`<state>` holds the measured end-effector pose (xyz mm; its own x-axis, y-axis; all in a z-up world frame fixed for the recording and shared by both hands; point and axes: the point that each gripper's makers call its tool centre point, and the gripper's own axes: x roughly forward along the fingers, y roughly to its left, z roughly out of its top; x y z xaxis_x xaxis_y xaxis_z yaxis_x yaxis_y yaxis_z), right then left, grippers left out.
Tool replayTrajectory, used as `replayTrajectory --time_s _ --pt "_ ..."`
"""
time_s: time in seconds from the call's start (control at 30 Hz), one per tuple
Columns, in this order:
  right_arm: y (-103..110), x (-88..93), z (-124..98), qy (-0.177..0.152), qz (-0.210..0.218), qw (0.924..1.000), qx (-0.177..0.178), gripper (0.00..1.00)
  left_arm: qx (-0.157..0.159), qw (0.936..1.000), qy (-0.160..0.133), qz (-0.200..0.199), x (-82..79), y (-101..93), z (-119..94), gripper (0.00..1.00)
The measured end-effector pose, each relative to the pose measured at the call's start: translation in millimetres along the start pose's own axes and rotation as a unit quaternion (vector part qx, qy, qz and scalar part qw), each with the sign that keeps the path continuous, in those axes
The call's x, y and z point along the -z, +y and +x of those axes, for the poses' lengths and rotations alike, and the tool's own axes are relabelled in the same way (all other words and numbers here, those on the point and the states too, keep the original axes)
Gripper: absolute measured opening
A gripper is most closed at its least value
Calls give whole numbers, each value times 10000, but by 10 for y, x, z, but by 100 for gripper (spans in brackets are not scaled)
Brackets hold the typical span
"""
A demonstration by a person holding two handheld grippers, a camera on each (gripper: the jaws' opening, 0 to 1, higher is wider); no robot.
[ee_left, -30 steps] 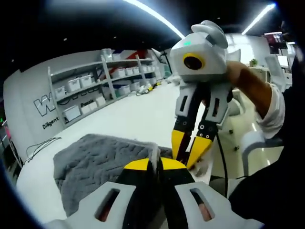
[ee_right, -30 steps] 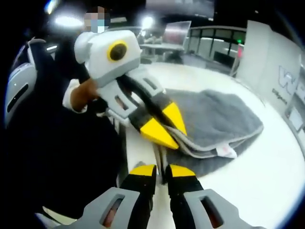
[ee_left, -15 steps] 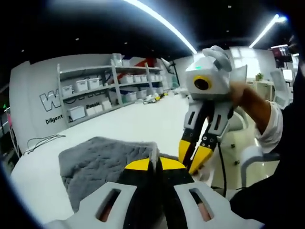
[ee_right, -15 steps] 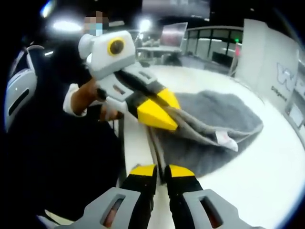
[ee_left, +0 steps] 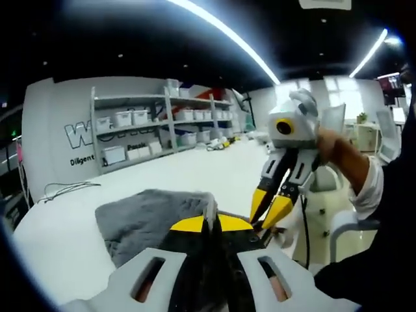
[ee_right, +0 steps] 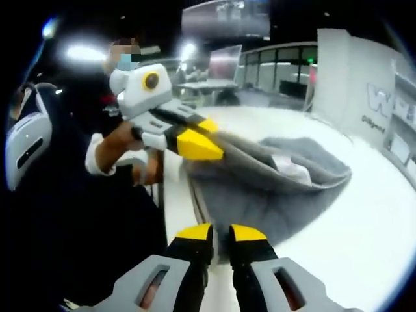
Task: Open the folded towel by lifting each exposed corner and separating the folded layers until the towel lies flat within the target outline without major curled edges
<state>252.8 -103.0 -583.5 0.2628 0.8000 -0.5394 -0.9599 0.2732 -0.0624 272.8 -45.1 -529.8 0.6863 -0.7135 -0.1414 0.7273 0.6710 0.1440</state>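
Note:
A grey towel [ee_left: 153,214] lies on the white table [ee_left: 65,260]. My left gripper [ee_left: 209,224] is shut on its upper edge, and a ridge of fabric stands up between the jaws. In the right gripper view the left gripper [ee_right: 216,153] holds that layer up off the table, so the towel [ee_right: 260,188] sags open like a sling with its white label [ee_right: 289,170] showing. A taut edge runs down to my right gripper [ee_right: 221,233], whose jaws are nearly together on it. In the left gripper view the right gripper [ee_left: 263,221] is low at the towel's near corner.
Shelves with white bins [ee_left: 149,123] line the far wall, and a cable [ee_left: 65,190] lies on the floor by them. A person's hand and white sleeve [ee_left: 364,175] hold the right gripper. A white chair [ee_right: 26,136] stands beside the table [ee_right: 364,240].
The left gripper has risen and moved away from the right gripper, taking the towel's top layer with it. The layers have parted and the towel hangs stretched between the two grippers.

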Motion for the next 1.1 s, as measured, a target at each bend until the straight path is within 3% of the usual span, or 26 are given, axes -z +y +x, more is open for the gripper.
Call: replayTrajectory --time_s 0.1,0.27,0.4,0.57,0.93,1.1 --pt "-17 42 49 142 -205 9997 69 9 -121 9999 -96 -39 -41 99 -76 5" --pt "-117 -58 77 -83 -304 9991 293 12 -219 9995 -176 -136 -53 218 -169 5" --pt "-240 -185 59 -433 -70 9977 522 14 -167 9989 -248 -372 -54 267 -230 5" --pt "-354 -157 97 -421 119 9966 701 14 -291 9990 -238 -252 -64 343 -327 5" --pt "-358 -182 244 -413 153 9963 736 15 -393 9985 -325 -220 -89 476 -477 5" --pt "-517 -242 227 -634 472 9910 1077 13 -498 9979 -369 -177 -78 528 -533 5"
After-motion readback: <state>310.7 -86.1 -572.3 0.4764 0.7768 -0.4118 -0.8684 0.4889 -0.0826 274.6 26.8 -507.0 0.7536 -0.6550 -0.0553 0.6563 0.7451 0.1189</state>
